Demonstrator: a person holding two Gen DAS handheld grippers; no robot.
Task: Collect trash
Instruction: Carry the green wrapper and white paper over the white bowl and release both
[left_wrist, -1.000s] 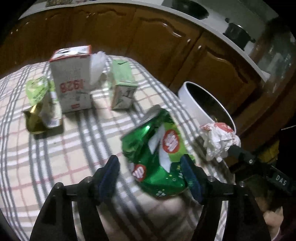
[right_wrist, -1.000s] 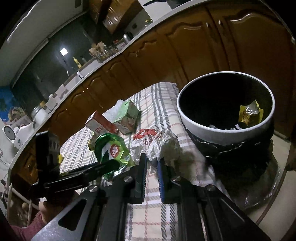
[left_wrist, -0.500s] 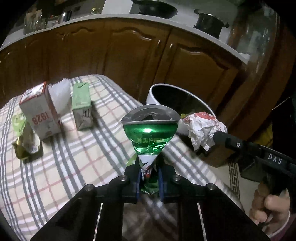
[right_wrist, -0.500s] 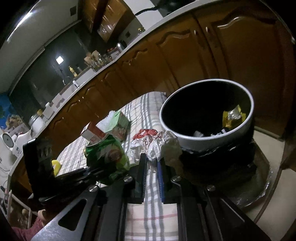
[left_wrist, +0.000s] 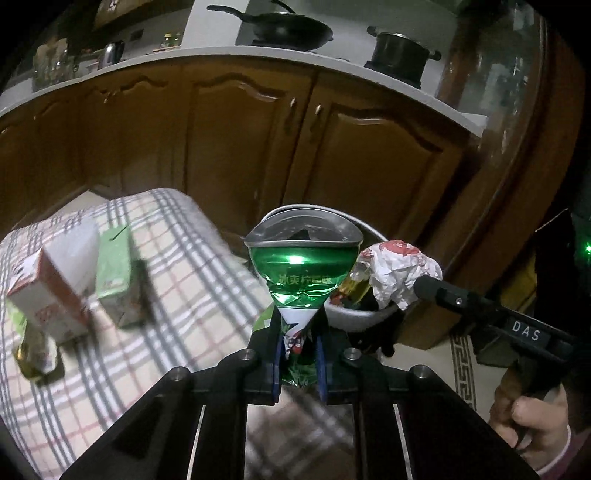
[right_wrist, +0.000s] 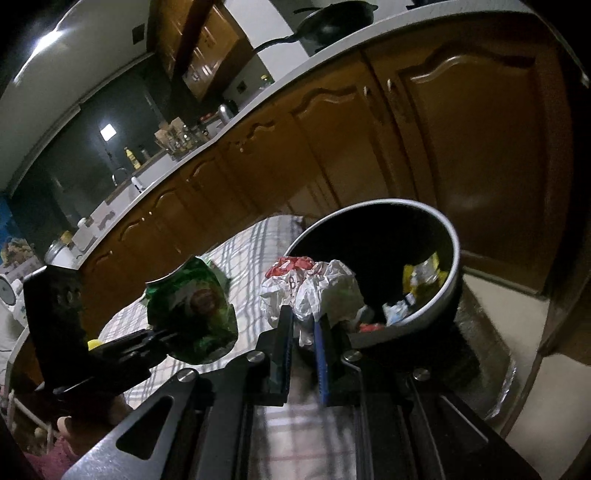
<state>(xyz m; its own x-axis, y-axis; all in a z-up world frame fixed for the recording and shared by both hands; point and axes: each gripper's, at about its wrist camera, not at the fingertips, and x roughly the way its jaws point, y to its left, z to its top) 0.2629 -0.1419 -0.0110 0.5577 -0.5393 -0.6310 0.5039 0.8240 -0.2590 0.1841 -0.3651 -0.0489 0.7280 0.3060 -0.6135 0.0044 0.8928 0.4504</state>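
We are mid-carry: both pieces of trash are off the table and on their way to the bin. Our left gripper (left_wrist: 298, 363) is clenched on the crushed green can (left_wrist: 303, 266), which stands up from the jaws at the centre of the left view, its silver top toward the camera. Our right gripper (right_wrist: 303, 338) is clamped on the crumpled paper (right_wrist: 314, 288), pinching its lower edge; in the right view the wad sits at centre, just at the near rim of the bin (right_wrist: 452, 236).

The bin fills the centre right of the right view, with wrappers already lying inside. In the left view only part of its white rim shows, behind and below the can.

Next, we judge, each load must come fully over the opening before the jaws let go. The paper is closest and looks ready first; the can, at lower left of the right view, appears to have farther to go. Two boxes (left_wrist: 74, 280) remain on the checked cloth (left_wrist: 192, 288) at the left of the left view, for later.
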